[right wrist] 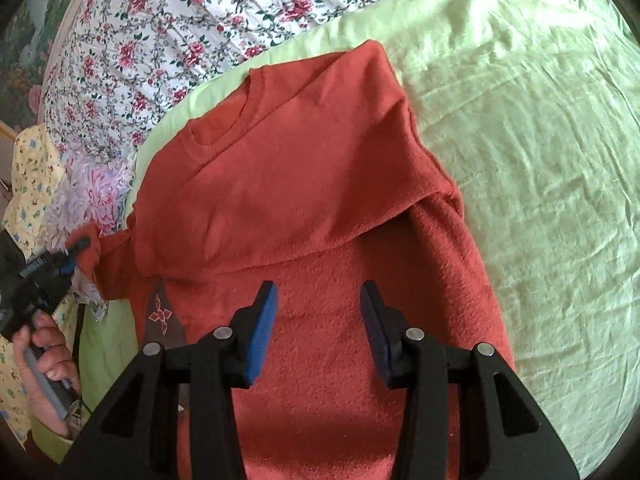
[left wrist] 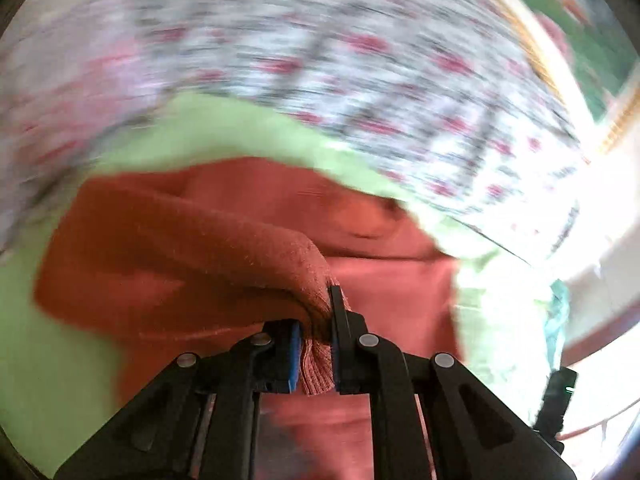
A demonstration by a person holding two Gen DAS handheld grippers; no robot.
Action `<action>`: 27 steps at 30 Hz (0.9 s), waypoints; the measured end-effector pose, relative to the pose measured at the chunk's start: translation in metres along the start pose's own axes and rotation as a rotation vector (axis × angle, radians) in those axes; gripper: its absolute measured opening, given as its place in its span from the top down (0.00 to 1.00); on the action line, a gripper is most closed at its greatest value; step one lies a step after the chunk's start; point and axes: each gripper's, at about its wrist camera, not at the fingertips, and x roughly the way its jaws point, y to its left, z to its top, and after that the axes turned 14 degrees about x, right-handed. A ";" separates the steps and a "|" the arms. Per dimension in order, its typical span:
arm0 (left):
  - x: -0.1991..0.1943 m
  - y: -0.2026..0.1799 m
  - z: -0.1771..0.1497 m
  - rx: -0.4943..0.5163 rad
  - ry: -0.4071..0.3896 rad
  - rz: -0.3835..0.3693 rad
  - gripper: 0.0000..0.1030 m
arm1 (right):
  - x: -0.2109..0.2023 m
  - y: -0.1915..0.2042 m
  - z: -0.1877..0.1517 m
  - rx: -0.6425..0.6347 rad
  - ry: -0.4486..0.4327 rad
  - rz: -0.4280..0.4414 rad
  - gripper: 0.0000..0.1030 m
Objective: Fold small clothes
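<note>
- Right wrist view: a small red-orange sweater (right wrist: 320, 184) lies on a light green sheet (right wrist: 540, 140) spread over a bed, neckline toward the far left, one sleeve folded across its chest.
- A dark patch with a pink cross motif (right wrist: 162, 316) shows near the sweater's left edge.
- The right gripper (right wrist: 318, 300) hovers over the sweater's lower body, its blue-padded fingers (right wrist: 262, 328) spread wide with nothing between them.
- Left wrist view: the left gripper (left wrist: 316, 344) has its fingers pinched tight on the ribbed cuff of the other sleeve (left wrist: 318, 368), lifted off the body.
- A flowered bedcover (right wrist: 160, 40) lies beyond the green sheet.
- The left-wrist picture is motion-blurred away from the gripper.
</note>
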 end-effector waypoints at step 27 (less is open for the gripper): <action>0.084 -0.042 -0.078 0.131 0.251 -0.081 0.44 | -0.009 -0.024 0.030 0.107 -0.002 0.027 0.57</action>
